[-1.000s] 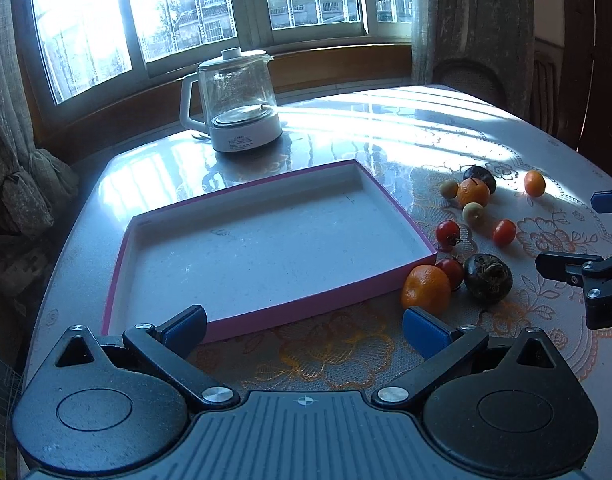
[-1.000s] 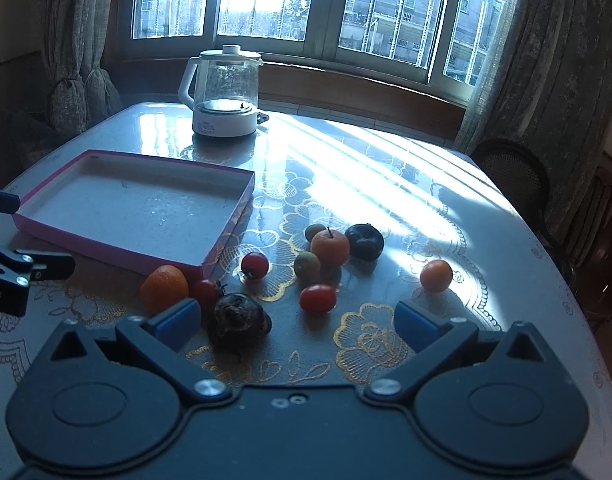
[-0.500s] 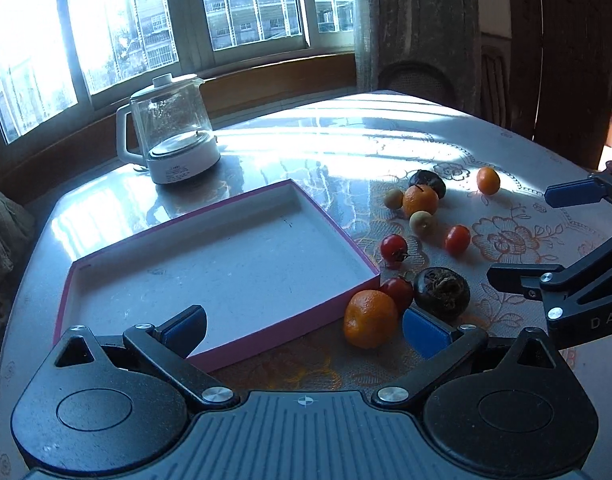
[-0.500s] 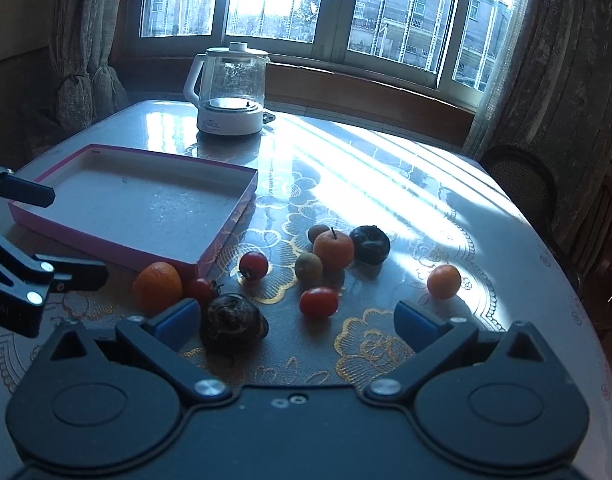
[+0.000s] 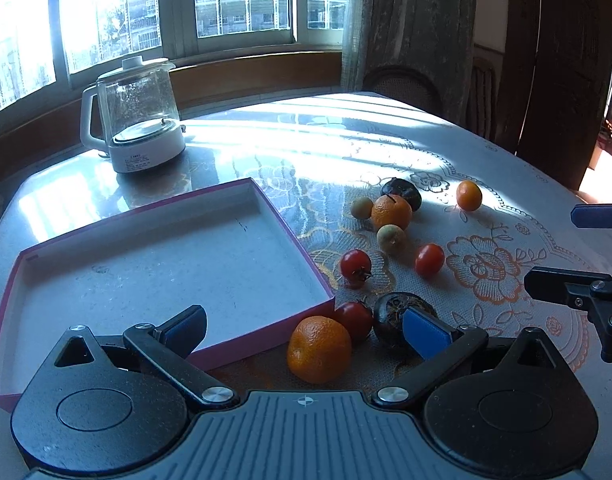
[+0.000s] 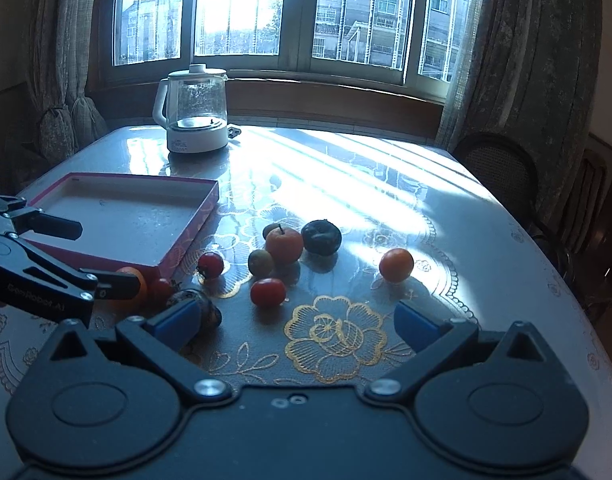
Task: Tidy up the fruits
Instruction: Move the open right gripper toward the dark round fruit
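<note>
Orange (image 5: 319,349) between left gripper (image 5: 303,326) fingers.

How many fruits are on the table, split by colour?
Orange: 3
Red: 3
Dark: 2
Pale green: 2
Total: 10, all outside the pink tray.

Two low wrist views, shared fruit cluster (image 5: 390,236).

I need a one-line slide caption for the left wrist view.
Open left hand-held gripper nears an orange beside the empty pink tray.
</note>
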`<action>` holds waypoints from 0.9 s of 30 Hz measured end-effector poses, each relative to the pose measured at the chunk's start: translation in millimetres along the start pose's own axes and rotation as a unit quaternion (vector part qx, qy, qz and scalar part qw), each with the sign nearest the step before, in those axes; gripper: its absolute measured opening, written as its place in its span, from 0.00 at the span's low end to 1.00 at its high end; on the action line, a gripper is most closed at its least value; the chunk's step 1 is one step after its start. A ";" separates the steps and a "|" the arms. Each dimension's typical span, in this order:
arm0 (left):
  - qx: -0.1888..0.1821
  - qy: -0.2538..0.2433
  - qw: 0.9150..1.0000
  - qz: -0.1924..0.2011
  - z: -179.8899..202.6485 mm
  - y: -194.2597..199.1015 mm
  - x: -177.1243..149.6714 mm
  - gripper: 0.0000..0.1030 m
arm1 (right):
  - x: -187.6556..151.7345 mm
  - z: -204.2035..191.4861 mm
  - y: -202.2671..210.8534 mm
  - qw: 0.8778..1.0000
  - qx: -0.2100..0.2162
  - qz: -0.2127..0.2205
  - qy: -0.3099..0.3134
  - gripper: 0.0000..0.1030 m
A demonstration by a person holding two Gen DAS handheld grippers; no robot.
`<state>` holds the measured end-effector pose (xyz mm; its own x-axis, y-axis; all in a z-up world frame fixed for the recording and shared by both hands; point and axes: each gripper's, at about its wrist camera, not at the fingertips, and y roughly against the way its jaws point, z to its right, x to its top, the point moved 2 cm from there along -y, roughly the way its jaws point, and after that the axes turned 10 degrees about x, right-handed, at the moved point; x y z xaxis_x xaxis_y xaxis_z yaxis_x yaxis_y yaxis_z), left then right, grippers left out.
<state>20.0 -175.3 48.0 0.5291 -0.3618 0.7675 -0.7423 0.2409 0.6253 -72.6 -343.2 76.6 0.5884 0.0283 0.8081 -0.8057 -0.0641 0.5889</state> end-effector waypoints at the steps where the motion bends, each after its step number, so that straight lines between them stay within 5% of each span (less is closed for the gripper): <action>1: -0.001 0.000 1.000 0.000 1.2 -1.2 -0.2 1.00 | 0.2 0.5 0.0 1.000 -0.001 0.001 -0.002 1.00; 27: 0.007 -0.021 1.000 -0.016 11.7 -20.7 -5.9 1.00 | -2.1 6.6 -0.3 1.000 0.008 0.011 -0.027 1.00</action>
<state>27.4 -188.6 28.9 0.5358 -0.4072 0.7397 -0.7309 0.2149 0.6477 -73.2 -349.8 74.6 0.5741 -0.0274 0.8183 -0.8172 -0.0802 0.5707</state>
